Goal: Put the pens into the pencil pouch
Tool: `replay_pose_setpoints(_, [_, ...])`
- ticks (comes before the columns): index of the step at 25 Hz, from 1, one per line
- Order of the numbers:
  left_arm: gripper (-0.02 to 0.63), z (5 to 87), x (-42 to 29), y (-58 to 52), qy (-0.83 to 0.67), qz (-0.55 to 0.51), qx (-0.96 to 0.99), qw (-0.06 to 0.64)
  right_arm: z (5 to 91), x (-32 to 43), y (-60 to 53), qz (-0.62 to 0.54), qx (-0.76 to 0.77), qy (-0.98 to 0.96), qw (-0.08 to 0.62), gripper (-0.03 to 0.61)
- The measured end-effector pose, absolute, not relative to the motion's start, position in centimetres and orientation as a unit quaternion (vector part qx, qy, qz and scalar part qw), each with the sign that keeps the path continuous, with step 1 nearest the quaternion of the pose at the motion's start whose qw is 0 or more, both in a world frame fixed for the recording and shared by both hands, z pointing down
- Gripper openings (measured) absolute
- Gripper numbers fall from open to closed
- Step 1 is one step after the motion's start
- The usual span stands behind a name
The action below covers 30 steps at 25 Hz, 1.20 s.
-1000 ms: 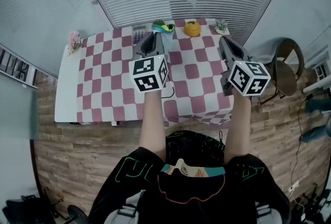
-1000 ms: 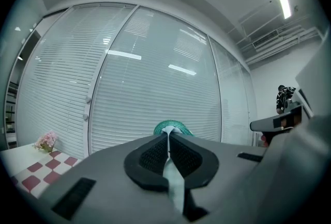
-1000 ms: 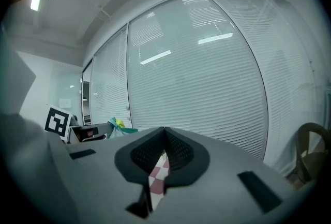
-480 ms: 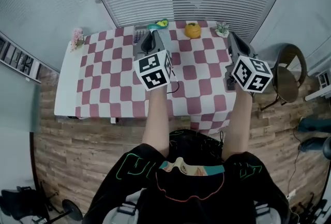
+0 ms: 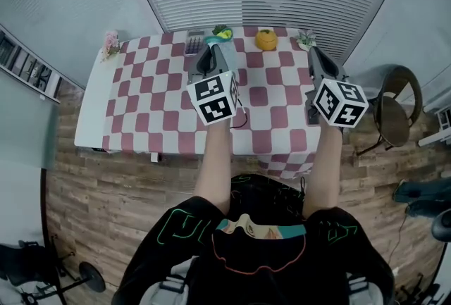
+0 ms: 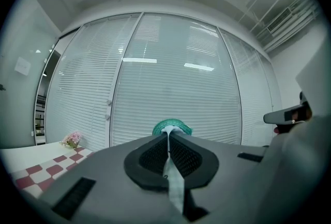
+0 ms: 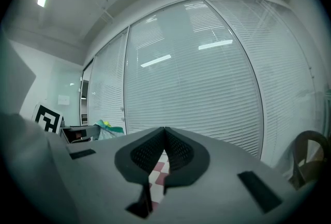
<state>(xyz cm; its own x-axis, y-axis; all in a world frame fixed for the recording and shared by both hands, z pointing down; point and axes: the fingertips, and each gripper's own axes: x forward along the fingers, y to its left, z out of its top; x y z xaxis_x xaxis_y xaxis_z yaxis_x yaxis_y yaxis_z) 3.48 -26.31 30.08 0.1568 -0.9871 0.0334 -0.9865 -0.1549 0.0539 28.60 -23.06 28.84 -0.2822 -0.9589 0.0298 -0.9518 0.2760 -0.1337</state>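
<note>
We held both grippers out level over the checked table (image 5: 144,96), pointed at its far edge. The left gripper (image 6: 168,134) had its jaws pressed together with nothing between them. The right gripper (image 7: 164,129) was closed and empty too, and sat over the table's right side. We judged this a carrying or resting pose: shut jaws grip nothing, and both tools hung well above the cloth rather than down at any object.

Everything small stood in a row along the table's far edge. From the head view we could not make out the pens or the pencil pouch for certain. A small grey thing (image 5: 194,43) with dark strokes in it may have been one of them, and the teal-and-yellow thing (image 5: 220,33) beside it lay straight ahead of the left gripper's tips. That line-up suggested the left tool was aimed there. The scene suited pens waiting to be fetched as well as pens already inside.
</note>
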Motion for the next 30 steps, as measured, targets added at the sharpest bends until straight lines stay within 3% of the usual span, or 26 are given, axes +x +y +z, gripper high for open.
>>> replay_pose_setpoints(30, [0.000,29.5,4.0,-24.4,-0.641,-0.005,0.767,0.016,28.5,27.7,-21.8,-0.040,-0.572,0.819,0.021,0.002])
